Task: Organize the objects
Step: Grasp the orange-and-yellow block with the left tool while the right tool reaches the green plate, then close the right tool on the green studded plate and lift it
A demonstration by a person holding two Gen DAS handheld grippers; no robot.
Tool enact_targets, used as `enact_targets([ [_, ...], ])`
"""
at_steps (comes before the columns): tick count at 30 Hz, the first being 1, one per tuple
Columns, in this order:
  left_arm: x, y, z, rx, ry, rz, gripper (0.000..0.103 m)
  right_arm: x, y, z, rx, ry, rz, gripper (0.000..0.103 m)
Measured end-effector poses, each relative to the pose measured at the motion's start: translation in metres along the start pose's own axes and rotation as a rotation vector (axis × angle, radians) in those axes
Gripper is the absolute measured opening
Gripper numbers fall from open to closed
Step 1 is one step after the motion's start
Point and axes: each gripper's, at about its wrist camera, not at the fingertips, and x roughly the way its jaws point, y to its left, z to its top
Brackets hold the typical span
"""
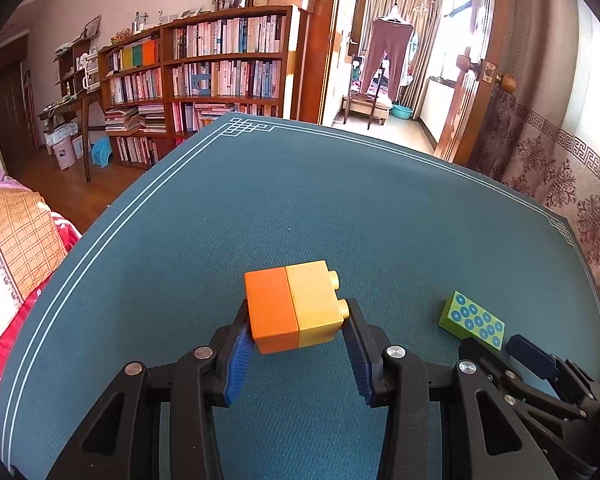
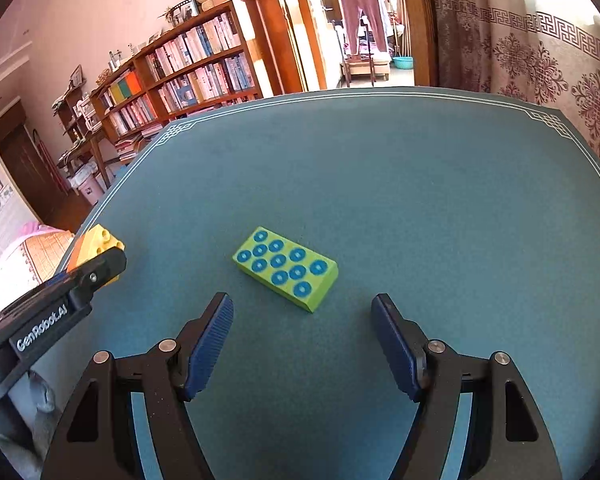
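Lettering "GenRobot.AI" on left tongs [image 2: 100, 268]; they clamp joined blocks [image 1: 294, 306].

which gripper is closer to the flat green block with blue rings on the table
Right. The right gripper hangs open just short of the flat green block with blue rings, not touching it. The left gripper is off to its side, shut on joined orange and yellow bricks.

From my right gripper [image 2: 302, 316], jaws apart and empty, I see a flat green plastic block with blue ringed studs [image 2: 286, 268] lying on the teal table mat [image 2: 420, 200], while my left gripper [image 2: 96, 270] clamps a yellow-and-orange brick pair [image 2: 96, 242] at far left.
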Motion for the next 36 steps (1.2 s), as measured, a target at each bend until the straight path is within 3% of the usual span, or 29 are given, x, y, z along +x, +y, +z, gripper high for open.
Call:
enact_targets([
  [6,0.003,0.009,0.001,-0.051,0.019,0.009,0.045,0.017,0.016,0.013,-0.014,-0.007,-0.023,0.076],
  [13,0.005,0.007,0.0,-0.053,0.029,0.009,0.045,0.027,0.03,0.017,-0.059,-0.012,-0.107,0.076],
  [17,0.005,0.003,-0.002,-0.037,0.03,0.002,0.045,0.025,0.031,0.014,-0.062,-0.015,-0.13,0.068],
  [20,0.004,0.001,-0.002,-0.03,0.028,-0.002,0.045,0.021,0.029,0.011,-0.067,-0.015,-0.122,0.068],
  [28,0.001,-0.006,-0.002,-0.009,0.021,-0.015,0.045,-0.004,0.02,-0.015,-0.075,-0.015,-0.11,0.067],
  [36,-0.006,-0.019,-0.004,0.034,0.006,-0.039,0.045,-0.039,0.016,-0.05,-0.109,-0.042,-0.155,0.067],
])
